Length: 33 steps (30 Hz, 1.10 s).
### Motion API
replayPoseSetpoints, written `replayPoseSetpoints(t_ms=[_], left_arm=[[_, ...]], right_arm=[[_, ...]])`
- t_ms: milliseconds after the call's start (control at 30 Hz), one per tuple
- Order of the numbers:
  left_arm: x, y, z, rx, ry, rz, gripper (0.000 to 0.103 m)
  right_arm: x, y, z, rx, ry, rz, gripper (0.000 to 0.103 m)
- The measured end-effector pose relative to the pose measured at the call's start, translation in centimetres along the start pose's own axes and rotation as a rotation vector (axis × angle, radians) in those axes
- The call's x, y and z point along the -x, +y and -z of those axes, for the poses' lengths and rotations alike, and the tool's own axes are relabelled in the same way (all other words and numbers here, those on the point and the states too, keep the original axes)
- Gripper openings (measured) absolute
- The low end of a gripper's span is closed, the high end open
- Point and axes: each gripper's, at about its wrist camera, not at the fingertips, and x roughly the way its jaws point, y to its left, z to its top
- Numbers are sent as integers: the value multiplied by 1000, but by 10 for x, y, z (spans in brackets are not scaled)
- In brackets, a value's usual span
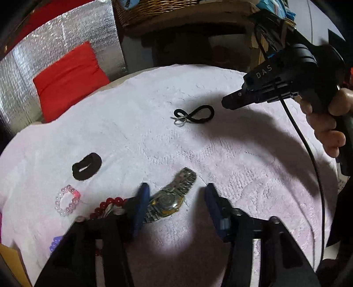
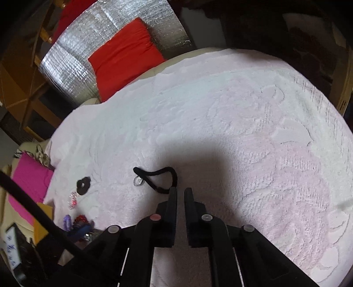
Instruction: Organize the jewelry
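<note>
A metal watch (image 1: pixel 171 198) with a gold-rimmed face lies on the white towel (image 1: pixel 132 136) between my left gripper's blue fingers (image 1: pixel 142 203). My left gripper (image 1: pixel 176 187) is open around it. A black cord with a silver ring (image 1: pixel 195 115) lies further back; it also shows in the right wrist view (image 2: pixel 154 176). My right gripper (image 2: pixel 180 191) is shut and empty, just right of the cord, and it also shows in the left wrist view (image 1: pixel 229 102). A black hair tie (image 1: pixel 86 166), a clear pink bead bracelet (image 1: pixel 66 199) and a red bead bracelet (image 1: pixel 108 204) lie at left.
Purple beads (image 1: pixel 55 242) sit at the towel's near left edge. A red cushion (image 1: pixel 68 79) and silver foil sheet (image 1: pixel 26 72) lie beyond the towel's far left. A wicker basket (image 1: pixel 152 8) stands at the back. A pink cloth (image 2: pixel 28 181) lies at left.
</note>
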Motion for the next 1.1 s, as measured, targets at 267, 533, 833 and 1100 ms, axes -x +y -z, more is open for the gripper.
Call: replayPoseSetpoints(t_ms=[267, 533, 833, 1100], left_arm=[[10, -3, -3, 24, -19, 61, 4], [21, -2, 6, 42, -14, 103, 4], [33, 1, 8, 27, -54, 91, 9], [17, -4, 7, 12, -14, 60, 55]], right_arm=[[-11, 1, -4, -17, 4, -11, 28], [-32, 9, -13, 1, -13, 15, 28], [-32, 29, -11, 65, -44, 60, 6], [-11, 17, -10, 37, -70, 24, 6]])
